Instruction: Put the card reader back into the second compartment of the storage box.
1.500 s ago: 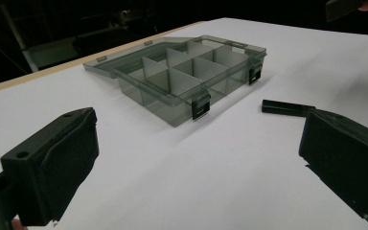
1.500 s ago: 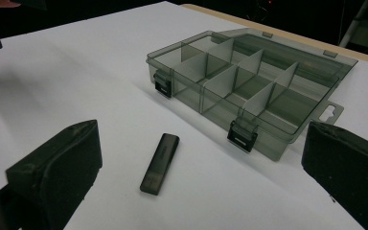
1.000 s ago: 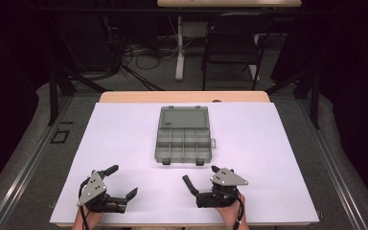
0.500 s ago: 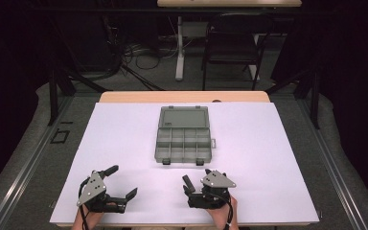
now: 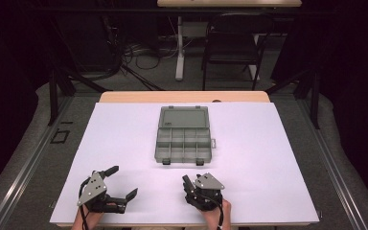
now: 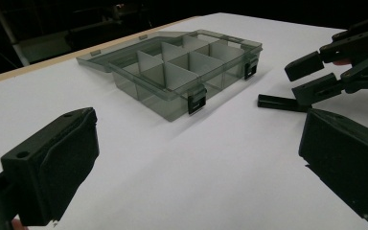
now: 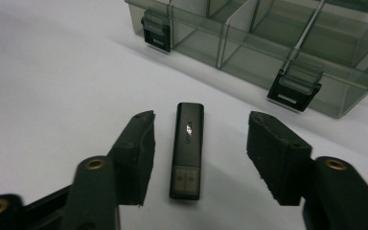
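On the white table (image 5: 268, 158), the open organizer box (image 5: 183, 140) sits ahead of your left gripper (image 5: 120, 184), jaws wide and empty, while your right gripper (image 7: 199, 153) straddles the black USB stick (image 7: 187, 148), jaws apart, not gripping.

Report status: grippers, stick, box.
Right gripper open, jaws either side of black USB stick, not touching. Left gripper open, empty. Compartment box lid open. Nothing between stick and box.
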`<state>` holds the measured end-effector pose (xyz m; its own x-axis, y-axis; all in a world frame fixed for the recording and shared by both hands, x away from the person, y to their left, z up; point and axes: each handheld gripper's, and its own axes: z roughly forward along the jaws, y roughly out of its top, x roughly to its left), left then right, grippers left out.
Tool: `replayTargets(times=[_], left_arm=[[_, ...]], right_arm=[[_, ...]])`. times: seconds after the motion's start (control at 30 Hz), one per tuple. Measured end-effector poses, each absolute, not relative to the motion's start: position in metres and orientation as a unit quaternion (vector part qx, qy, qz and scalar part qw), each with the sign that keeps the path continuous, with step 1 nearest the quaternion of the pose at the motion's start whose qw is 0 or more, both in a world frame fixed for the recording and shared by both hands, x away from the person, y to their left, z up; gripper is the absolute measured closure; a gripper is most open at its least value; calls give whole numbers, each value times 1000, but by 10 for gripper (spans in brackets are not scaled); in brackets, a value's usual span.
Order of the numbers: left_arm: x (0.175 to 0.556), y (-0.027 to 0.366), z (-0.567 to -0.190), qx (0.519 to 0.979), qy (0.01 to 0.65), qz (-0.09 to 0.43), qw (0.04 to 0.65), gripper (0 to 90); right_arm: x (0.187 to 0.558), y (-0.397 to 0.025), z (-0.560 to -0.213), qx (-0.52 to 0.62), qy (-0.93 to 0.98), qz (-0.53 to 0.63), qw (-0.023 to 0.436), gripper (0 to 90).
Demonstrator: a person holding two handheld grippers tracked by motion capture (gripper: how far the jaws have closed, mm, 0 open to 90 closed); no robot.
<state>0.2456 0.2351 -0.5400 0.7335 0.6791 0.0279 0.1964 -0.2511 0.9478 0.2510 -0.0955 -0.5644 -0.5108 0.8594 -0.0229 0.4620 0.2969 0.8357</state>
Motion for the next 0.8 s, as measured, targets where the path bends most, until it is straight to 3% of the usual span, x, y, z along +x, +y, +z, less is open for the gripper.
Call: replayTargets(times=[0.27, 0.8], left_arm=[[246, 235, -540, 761, 289, 222, 537, 3], [246, 235, -541, 763, 289, 220, 535, 3]], right_arm=[[255, -87, -567, 442, 773, 391, 234, 580], [260, -76, -568, 476, 770, 364, 221, 714]])
